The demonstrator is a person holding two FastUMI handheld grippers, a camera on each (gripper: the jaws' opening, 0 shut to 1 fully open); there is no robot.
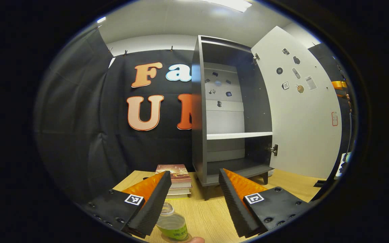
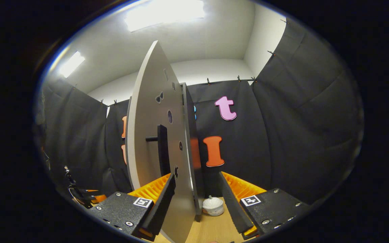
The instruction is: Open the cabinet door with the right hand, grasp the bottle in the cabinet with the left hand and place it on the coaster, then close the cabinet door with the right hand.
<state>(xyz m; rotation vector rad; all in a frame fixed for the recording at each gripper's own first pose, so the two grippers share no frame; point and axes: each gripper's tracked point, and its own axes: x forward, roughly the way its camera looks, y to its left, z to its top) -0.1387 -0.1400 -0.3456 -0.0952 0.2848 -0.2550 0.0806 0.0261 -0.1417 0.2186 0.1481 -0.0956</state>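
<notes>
The grey cabinet [image 1: 198,135] stands on the wooden table with its white door [image 1: 299,118] swung wide to the right; its shelves hold nothing. A clear bottle [image 1: 172,224] with a green label stands low in the left gripper view, beside my left gripper's left finger, on what looks like a tan coaster [image 1: 177,239]. My left gripper [image 1: 195,173] is open, with both fingers apart from the bottle. In the right gripper view the door [image 2: 154,141] is seen edge-on, its black handle [image 2: 162,148] facing left. My right gripper [image 2: 197,175] is open and straddles the door's lower edge.
A stack of books [image 1: 177,180] lies on the table [image 1: 211,216] left of the cabinet's foot. A small white lidded pot [image 2: 213,206] sits on the table behind the door. Black cloth walls close in the booth.
</notes>
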